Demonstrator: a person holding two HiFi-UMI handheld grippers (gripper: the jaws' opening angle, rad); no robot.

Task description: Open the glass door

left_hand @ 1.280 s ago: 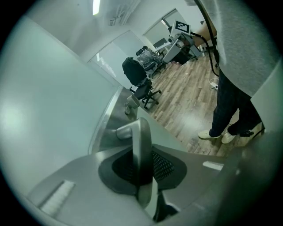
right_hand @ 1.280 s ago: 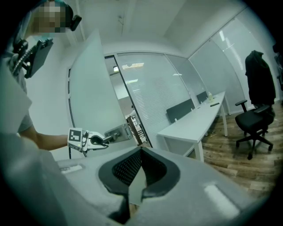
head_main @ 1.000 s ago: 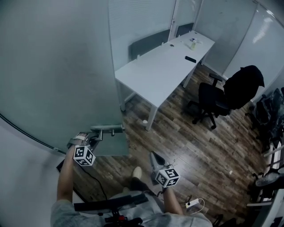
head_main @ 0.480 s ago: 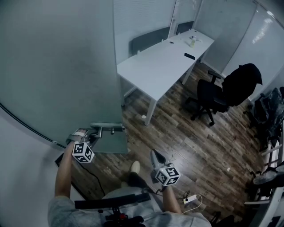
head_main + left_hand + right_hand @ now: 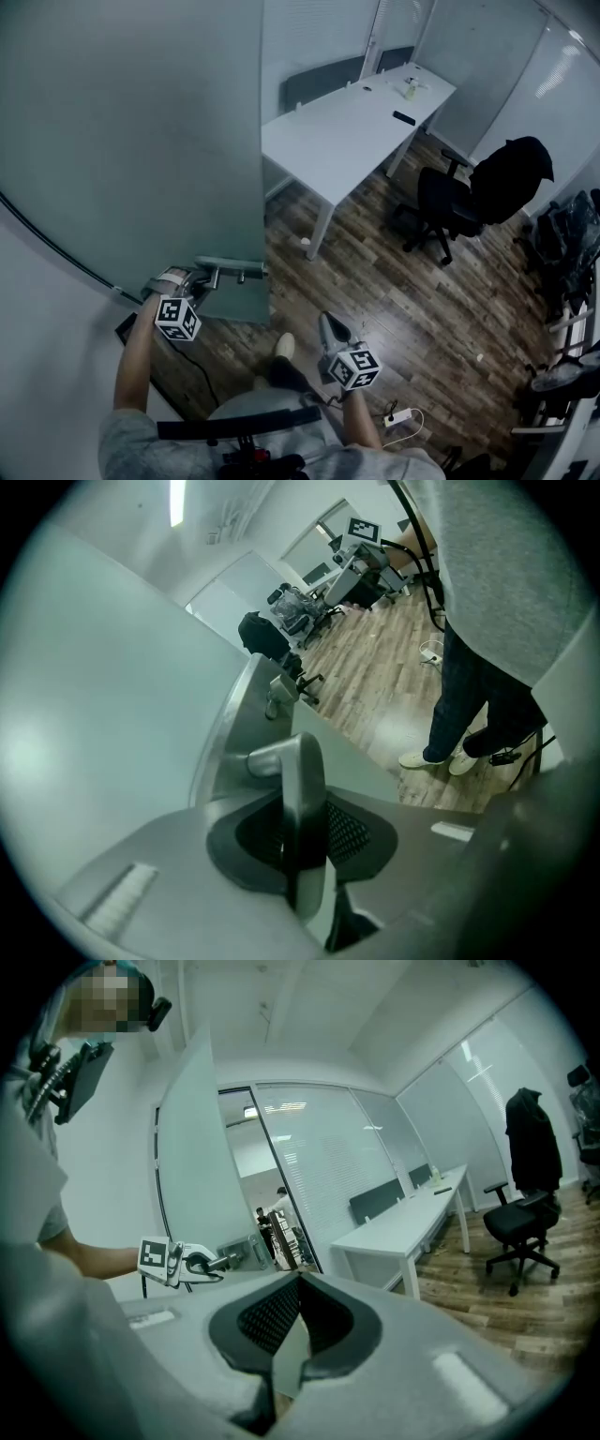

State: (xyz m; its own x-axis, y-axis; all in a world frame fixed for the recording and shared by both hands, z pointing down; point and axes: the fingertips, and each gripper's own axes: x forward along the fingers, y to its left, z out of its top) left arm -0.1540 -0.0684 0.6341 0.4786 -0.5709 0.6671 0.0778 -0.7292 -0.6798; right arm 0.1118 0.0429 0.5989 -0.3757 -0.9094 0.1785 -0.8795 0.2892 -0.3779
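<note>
Leverage is there already: the left gripper (image 5: 190,279) is clenched on the metal lever handle (image 5: 231,268) of the frosted glass door (image 5: 131,141). In the left gripper view the two pads sit on either side of the handle's bar (image 5: 302,789), pressing on it. The handle sticks out from a grey lock plate (image 5: 234,302) at the door's lower free edge, on the person's left. The leaf itself fills the left of the head view, and its free edge stands out over the wooden floor (image 5: 394,300).

From the right gripper view the door looks ajar, with a gap beside the leaf and a corridor showing through it. So I judge the grasp made and the swing under way, with the door only partly open. Which way the leaf must travel I cannot tell for sure.

The right gripper (image 5: 328,328) hangs in front of the person, well apart from the door. Its jaws are closed together on nothing (image 5: 300,1283), and it takes no part here.

The next move, I would say, calls for carrying the handle round the hinge's arc without letting the clamp slip. The wrist should turn with the leaf so the pads stay square on the bar. The person's shoe (image 5: 284,347) is near the door's bottom corner and may need to step clear. The white desk (image 5: 347,131) and black office chair (image 5: 450,211) stand well away from the leaf.
</note>
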